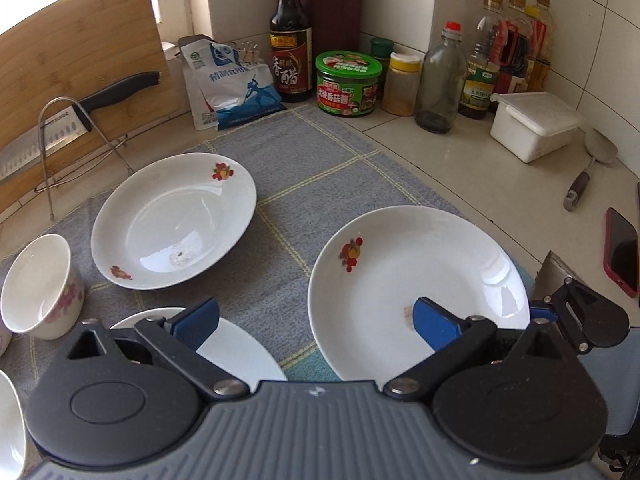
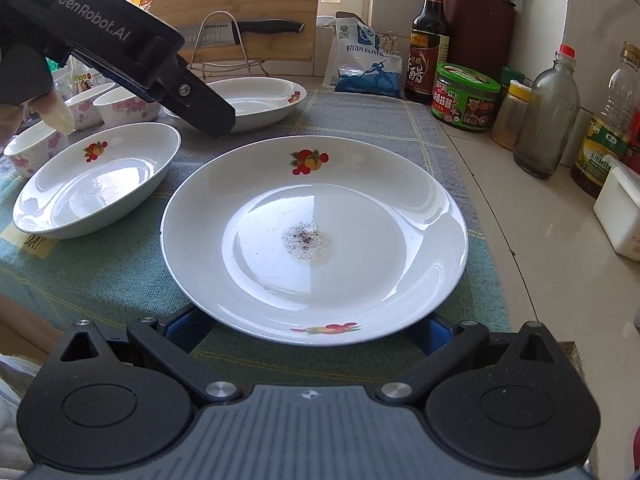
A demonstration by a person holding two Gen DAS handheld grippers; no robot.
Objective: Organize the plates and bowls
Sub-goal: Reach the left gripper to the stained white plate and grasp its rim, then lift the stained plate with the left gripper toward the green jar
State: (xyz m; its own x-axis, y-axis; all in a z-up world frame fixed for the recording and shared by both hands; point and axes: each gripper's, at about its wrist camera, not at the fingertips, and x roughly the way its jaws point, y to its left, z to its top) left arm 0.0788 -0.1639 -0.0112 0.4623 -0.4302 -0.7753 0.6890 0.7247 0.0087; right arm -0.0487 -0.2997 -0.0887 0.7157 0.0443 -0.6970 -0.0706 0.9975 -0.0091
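Observation:
Several white plates with fruit prints lie on a grey-green cloth [image 1: 320, 168]. In the right wrist view a wide flat plate [image 2: 316, 236] with a speckled stain fills the middle. My right gripper [image 2: 312, 330] is open, its blue fingers [image 2: 188, 328] on either side of the plate's near rim, tips hidden under it. My left gripper [image 1: 316, 322] is open above the cloth, one finger over a deep plate [image 1: 224, 348], the other over the flat plate [image 1: 416, 280]. Another deep plate [image 1: 172, 220] lies further back. Small flowered bowls [image 2: 120, 108] stand at the left.
Bottles, a green-lidded jar [image 1: 348, 84], a salt bag [image 1: 232, 84] and a white box [image 1: 536, 124] line the back wall. A knife [image 1: 60, 128] rests in a wire stand by a cutting board. A red phone [image 1: 620, 256] and a ladle [image 1: 592, 168] lie at the right.

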